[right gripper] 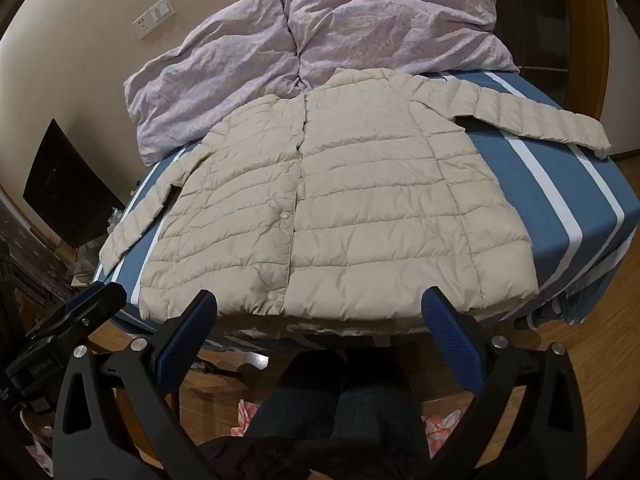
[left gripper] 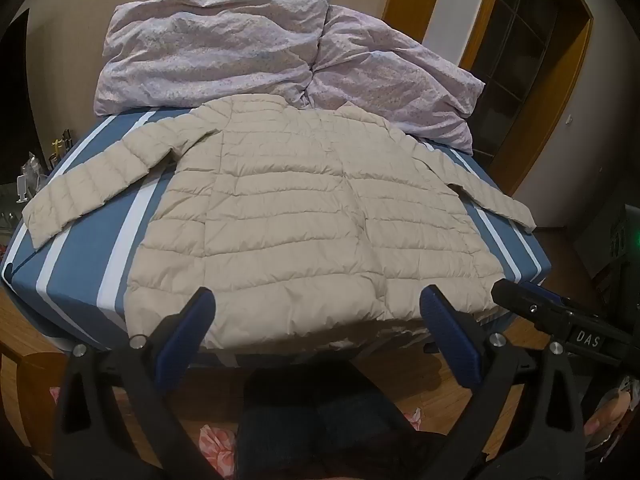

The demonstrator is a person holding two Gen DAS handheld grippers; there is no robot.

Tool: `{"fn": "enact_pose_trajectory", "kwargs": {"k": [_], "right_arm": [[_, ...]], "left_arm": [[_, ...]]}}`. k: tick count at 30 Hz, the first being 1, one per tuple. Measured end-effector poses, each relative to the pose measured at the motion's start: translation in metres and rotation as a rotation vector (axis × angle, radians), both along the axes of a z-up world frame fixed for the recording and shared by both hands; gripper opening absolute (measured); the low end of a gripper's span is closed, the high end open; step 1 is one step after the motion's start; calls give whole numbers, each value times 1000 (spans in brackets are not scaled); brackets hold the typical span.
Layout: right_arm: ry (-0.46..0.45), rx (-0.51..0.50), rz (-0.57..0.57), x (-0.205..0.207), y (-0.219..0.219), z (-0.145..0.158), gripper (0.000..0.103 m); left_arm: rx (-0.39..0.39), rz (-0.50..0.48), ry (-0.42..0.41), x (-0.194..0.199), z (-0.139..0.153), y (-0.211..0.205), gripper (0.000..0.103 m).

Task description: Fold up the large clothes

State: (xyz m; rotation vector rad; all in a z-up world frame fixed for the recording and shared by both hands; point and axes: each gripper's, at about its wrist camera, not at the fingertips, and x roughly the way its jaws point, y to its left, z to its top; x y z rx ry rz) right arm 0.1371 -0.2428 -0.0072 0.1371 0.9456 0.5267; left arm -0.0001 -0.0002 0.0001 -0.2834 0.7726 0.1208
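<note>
Jacket (right gripper: 320, 200), unfolded, spread flat front-up on the bed (right gripper: 560, 208) with sleeves out; left hand-held gripper (left gripper: 316, 312) and right hand-held gripper (right gripper: 320, 312) hover wide and empty at its hem, so folding likely starts by grasping a sleeve.

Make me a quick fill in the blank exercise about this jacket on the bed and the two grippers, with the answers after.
1. The beige puffer jacket lies spread flat with both sleeves stretched ____.
2. The left gripper and right gripper both stand ____, holding nothing.
3. The bed sheet is blue with ____ stripes.
4. Behind the jacket's collar lies a crumpled ____ quilt.

Answers: outward; open; white; lilac
</note>
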Motion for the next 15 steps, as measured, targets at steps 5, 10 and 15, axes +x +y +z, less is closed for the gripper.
{"fn": "enact_pose_trajectory", "kwargs": {"k": [5,10,15], "right_arm": [[-3,-3,-1,0,0,0,102],[-3,-4,0,0,-1,0,102],[-3,-2,-1,0,-1,0,102]], "left_arm": [[3,1,0,0,0,0,101],[3,0,-2,0,0,0,101],[3,0,-3,0,0,0,101]]}}
